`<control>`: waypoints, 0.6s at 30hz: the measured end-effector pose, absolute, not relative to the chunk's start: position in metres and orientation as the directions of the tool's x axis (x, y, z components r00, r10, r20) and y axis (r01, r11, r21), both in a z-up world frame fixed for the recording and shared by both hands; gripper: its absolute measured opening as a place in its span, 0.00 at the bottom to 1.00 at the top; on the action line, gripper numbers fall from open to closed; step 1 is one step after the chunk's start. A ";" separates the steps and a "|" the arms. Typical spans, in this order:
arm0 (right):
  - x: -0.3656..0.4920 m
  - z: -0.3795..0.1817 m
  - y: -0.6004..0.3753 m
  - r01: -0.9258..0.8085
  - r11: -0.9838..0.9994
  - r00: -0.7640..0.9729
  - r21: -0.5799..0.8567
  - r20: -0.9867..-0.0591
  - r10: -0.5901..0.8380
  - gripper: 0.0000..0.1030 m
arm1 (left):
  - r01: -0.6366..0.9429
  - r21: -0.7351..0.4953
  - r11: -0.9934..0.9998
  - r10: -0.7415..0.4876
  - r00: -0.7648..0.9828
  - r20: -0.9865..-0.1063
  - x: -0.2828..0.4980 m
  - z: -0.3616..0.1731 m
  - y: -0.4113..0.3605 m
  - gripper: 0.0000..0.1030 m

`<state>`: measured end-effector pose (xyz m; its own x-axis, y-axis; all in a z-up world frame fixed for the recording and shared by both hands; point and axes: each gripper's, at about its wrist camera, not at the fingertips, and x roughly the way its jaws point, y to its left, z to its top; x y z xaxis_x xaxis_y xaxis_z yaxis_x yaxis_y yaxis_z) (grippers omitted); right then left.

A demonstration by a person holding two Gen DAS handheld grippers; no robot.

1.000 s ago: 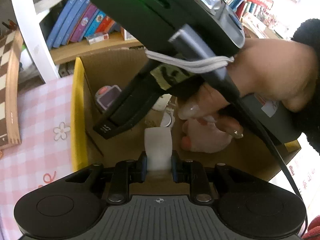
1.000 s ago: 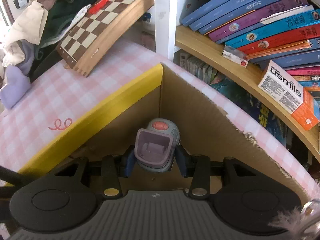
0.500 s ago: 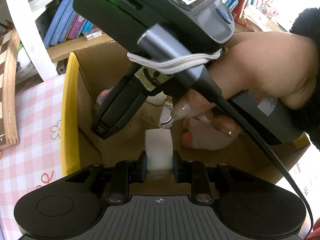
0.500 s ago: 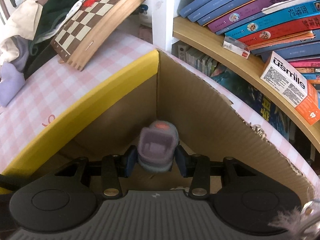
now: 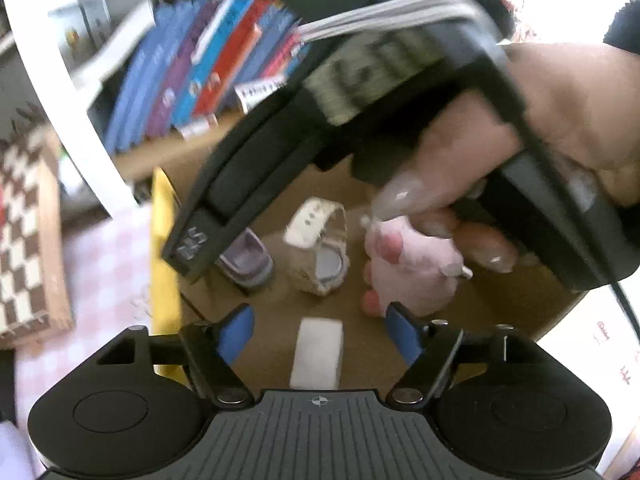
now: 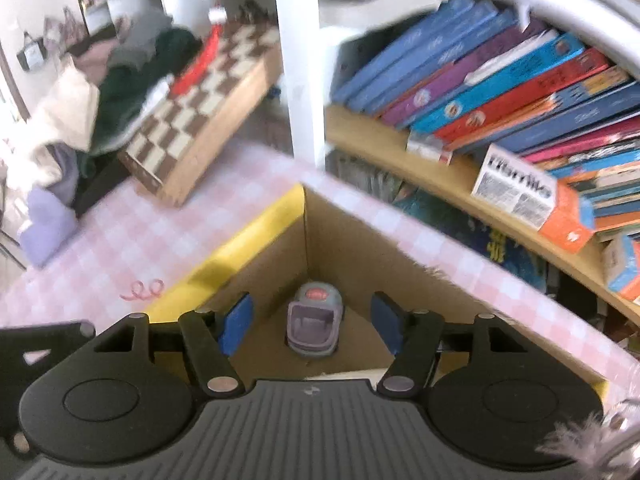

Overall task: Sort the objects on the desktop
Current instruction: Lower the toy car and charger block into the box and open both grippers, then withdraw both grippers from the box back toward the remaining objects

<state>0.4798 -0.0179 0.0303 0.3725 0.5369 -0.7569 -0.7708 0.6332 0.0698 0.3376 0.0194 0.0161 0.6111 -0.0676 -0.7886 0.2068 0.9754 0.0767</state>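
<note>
Left wrist view: left gripper [image 5: 320, 334], jaws opening, blue pads clear of the white rectangular block [image 5: 318, 354] lying between them on the floor of the brown cardboard box with a yellow rim [image 5: 164, 248]. Ahead of the jaws: beige wristwatch [image 5: 322, 248], pink plush toy [image 5: 412, 268]; ahead-left, grey-purple plastic gadget [image 5: 248, 264].

Right wrist view: right gripper [image 6: 312, 326], jaws opening; the gadget [image 6: 314, 324] stands between them, untouched, in the box [image 6: 256, 228] corner.
</note>
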 end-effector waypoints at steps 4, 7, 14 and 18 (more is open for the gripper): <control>0.468 0.055 -0.038 -0.754 0.652 0.417 0.076 -0.712 0.565 0.65 | 0.188 0.087 0.978 -0.062 0.665 -0.745 0.321 0.032 0.022 0.77; 0.458 0.071 -0.052 -0.744 0.664 0.450 0.076 -0.679 0.580 0.68 | 0.178 0.095 0.979 -0.059 0.701 -0.711 0.310 0.041 0.026 0.79; 0.419 0.091 -0.076 -0.733 0.679 0.508 0.043 -0.629 0.589 0.68 | 0.157 0.088 0.984 -0.063 0.756 -0.651 0.281 0.050 0.034 0.81; 0.392 0.094 -0.087 -0.719 0.694 0.537 0.032 -0.608 0.585 0.68 | 0.141 0.086 0.986 -0.058 0.782 -0.620 0.260 0.053 0.035 0.81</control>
<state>0.3917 -0.0867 0.0939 0.5369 0.5848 -0.6080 -0.7194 0.6939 0.0321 0.2595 0.0347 0.0530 0.7824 -0.0577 -0.6201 0.1407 0.9863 0.0858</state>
